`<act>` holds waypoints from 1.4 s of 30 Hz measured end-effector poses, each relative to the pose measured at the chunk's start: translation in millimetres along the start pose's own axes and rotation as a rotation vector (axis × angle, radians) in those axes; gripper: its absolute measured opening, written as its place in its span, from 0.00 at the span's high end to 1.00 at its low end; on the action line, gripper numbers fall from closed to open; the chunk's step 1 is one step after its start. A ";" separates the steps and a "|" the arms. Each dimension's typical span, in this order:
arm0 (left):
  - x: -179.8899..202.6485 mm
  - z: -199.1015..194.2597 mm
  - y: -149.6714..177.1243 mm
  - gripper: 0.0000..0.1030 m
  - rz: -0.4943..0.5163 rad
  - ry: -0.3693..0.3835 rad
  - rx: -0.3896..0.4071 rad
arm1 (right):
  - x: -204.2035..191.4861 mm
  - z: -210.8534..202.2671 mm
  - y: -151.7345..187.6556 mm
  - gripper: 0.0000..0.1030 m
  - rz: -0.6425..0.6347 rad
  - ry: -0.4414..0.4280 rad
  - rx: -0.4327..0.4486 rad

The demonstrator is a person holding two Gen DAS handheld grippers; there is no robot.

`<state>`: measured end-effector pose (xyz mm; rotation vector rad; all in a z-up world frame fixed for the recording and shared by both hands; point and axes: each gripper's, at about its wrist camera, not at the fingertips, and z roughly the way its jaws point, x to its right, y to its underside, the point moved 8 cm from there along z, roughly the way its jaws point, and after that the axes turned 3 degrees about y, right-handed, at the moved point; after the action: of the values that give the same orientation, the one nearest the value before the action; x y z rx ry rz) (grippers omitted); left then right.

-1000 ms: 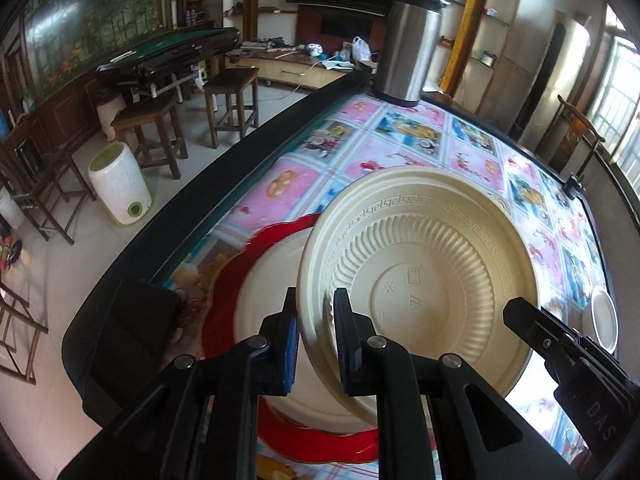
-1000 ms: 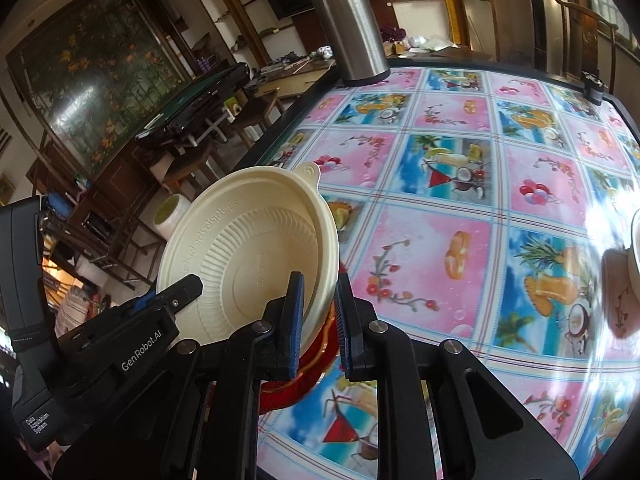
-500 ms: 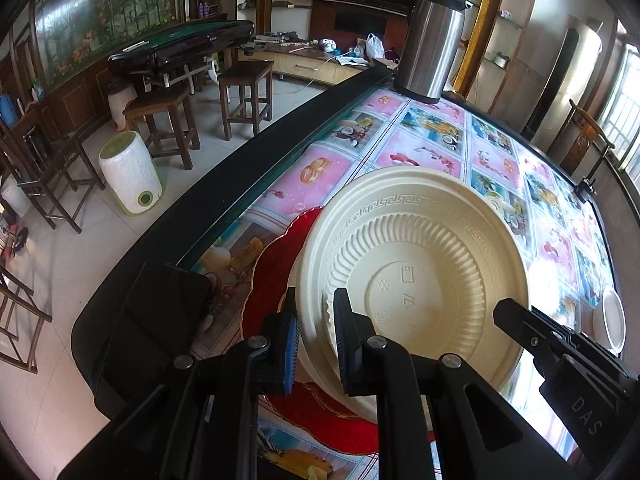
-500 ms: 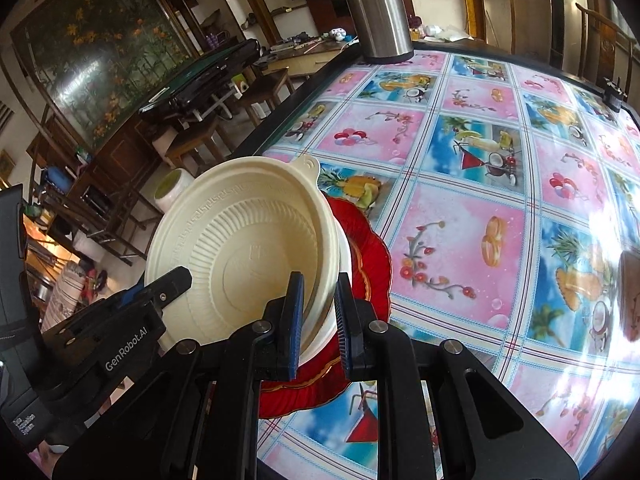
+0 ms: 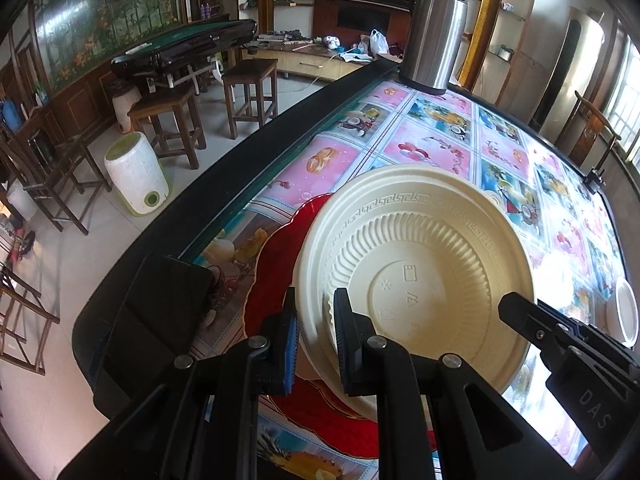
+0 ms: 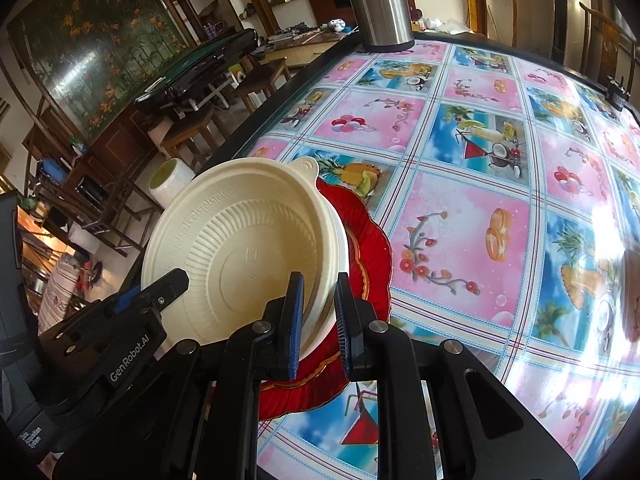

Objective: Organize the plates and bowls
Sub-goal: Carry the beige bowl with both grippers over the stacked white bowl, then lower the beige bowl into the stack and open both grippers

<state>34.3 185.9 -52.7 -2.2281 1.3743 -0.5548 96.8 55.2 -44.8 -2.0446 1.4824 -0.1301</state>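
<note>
Cream bowl, a ribbed disposable one with a small tab on its rim, sits tilted over a stack near the worktop's dark curved edge, gripped from two sides. The left gripper has its fingers clenched on the near rim, and the right gripper has its fingers clenched on the rim at the opposite side; each view shows the other tool reaching in at the bowl's edge. Beneath the bowl a second cream bowl's rim shows, and this one appears to be nesting into it, though it is not yet seated flat: one side rides higher than the other. Both rest on a red scalloped plate lying on the fruit-patterned cloth.

So the stack looks well under way, by my reading: plate at the bottom, one bowl in place, a second nearly home. What remains here is to level the held bowl, let it drop in and release both grips. Off to the far right of the left wrist view, another white dish lies alone on the cloth, well apart from the stack, and probably still needs gathering. A steel flask stands at the far edge, not part of the job
</note>
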 end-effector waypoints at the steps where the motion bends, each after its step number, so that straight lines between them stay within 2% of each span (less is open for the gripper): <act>1: 0.7 0.0 0.6 0.85 0.003 -0.005 0.003 | -0.4 0.0 0.1 0.85 0.000 -0.002 -0.001; 6: -1.2 0.9 2.3 0.84 0.012 -0.032 0.014 | -2.0 -1.2 1.8 0.85 -0.010 0.002 -0.004; 8: -1.6 2.3 3.6 0.74 0.009 -0.022 0.007 | -2.3 -1.4 1.9 0.84 -0.010 0.001 -0.005; 10: -3.3 2.5 4.3 0.60 0.001 -0.019 0.007 | -2.6 -2.3 1.6 0.82 -0.007 -0.006 -0.006; 20: -2.4 -10.4 -4.3 0.55 0.022 -0.049 0.079 | 0.9 -13.2 -1.8 0.82 -0.018 0.029 0.025; 30: 21.6 -21.2 -4.7 0.55 0.055 0.017 0.110 | 11.9 -39.0 -4.9 0.82 -0.003 0.030 0.086; 32: 30.8 -23.6 -5.1 0.48 0.067 0.030 0.116 | 18.1 -44.0 -4.0 0.82 0.009 0.034 0.094; 33: 34.7 -25.1 -4.4 0.35 0.073 0.036 0.119 | 22.4 -46.2 -3.5 0.82 0.020 0.033 0.098; 34: 40.0 -27.4 -4.5 0.30 0.080 0.046 0.131 | 25.1 -48.1 -2.8 0.82 0.026 0.035 0.101; 37: 52.7 -33.2 -4.1 0.30 0.115 0.049 0.160 | 36.8 -52.2 -0.2 0.82 0.040 0.050 0.107; 42: 73.9 -34.4 -2.2 0.30 0.148 0.076 0.153 | 57.6 -57.3 5.1 0.82 0.078 0.059 0.110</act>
<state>47.7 114.1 -16.3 -1.9844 1.4685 -0.6739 90.2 -20.7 -15.9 -1.9077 1.5533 -0.2373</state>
